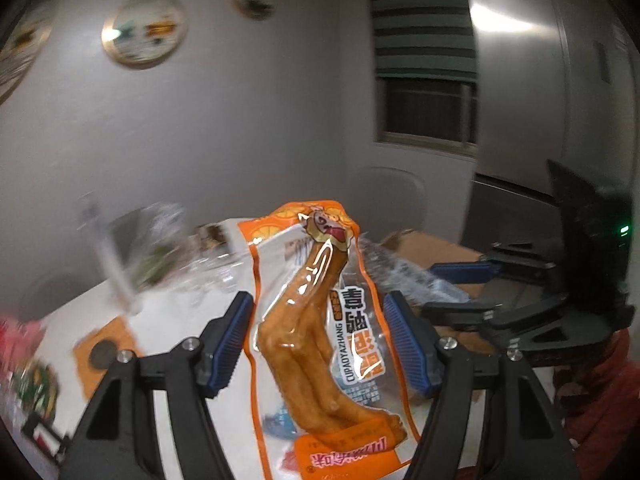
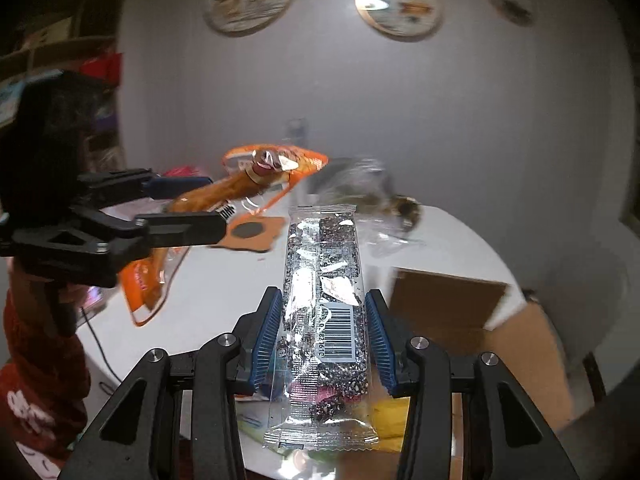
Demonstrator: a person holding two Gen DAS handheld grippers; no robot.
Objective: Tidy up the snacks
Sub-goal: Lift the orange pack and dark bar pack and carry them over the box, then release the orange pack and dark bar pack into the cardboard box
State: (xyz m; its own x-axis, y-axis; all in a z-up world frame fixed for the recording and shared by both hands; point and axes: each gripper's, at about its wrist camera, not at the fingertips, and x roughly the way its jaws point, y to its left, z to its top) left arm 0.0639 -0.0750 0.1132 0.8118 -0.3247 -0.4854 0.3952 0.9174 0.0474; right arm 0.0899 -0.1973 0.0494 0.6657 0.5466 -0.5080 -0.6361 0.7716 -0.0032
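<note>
Above the white bench (image 2: 224, 292), both grippers are raised and angled somewhat downward, each carrying a snack clear of the surface. The left gripper (image 1: 320, 340) has its blue pads closed partway against the edges of an orange packet (image 1: 320, 320) holding a long fried-looking snack, the packet standing upright between them. The right gripper (image 2: 322, 340) clamps a clear wrapped bar (image 2: 324, 300) with a dark speckled filling and a barcode, its pads pressing the bar's sides. In the right wrist view the left gripper reaches in from the left at about the same height. An open cardboard box (image 2: 448, 300) sits at the right of the bench, and a crumpled clear bag (image 2: 372, 196) lies farther back.
</note>
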